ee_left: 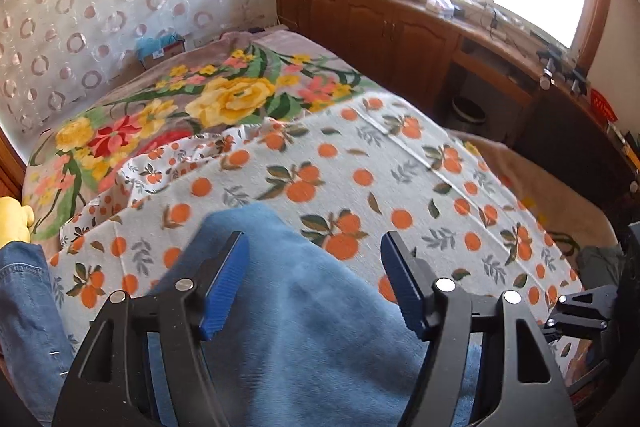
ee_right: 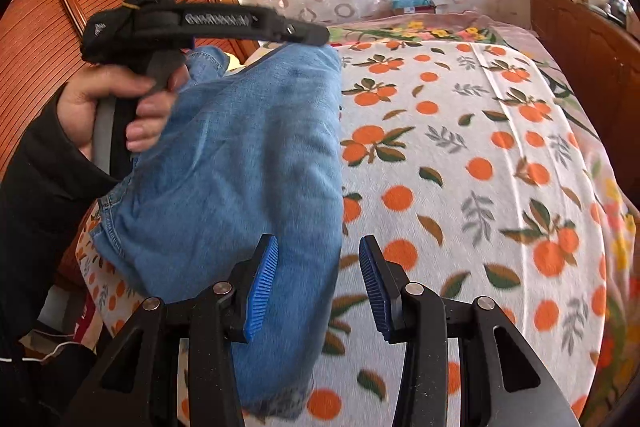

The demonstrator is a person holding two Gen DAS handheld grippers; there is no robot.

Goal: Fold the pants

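Note:
Blue denim pants (ee_left: pixel 304 327) lie bunched on an orange-print cloth (ee_left: pixel 360 167) that covers the bed. My left gripper (ee_left: pixel 314 247) hangs over them, open, its blue pads wide apart and clear of the denim below. In the right wrist view the pants (ee_right: pixel 240 167) form a folded mound on the left of the cloth (ee_right: pixel 460 167). My right gripper (ee_right: pixel 319 247) is open above their near right edge. The denim runs under its left finger and neither pad presses on it. A hand (ee_right: pixel 104 95) grips the left tool's black handle (ee_right: pixel 200 23) over the far end of the pants.
A floral blanket (ee_left: pixel 224 99) covers the far bed. A wooden cabinet (ee_left: pixel 380 27) with clutter on top runs under the bright window on the right, with a round bin (ee_left: pixel 468 111) below. A patterned curtain hangs behind. A wooden panel (ee_right: pixel 60 7) stands on the left.

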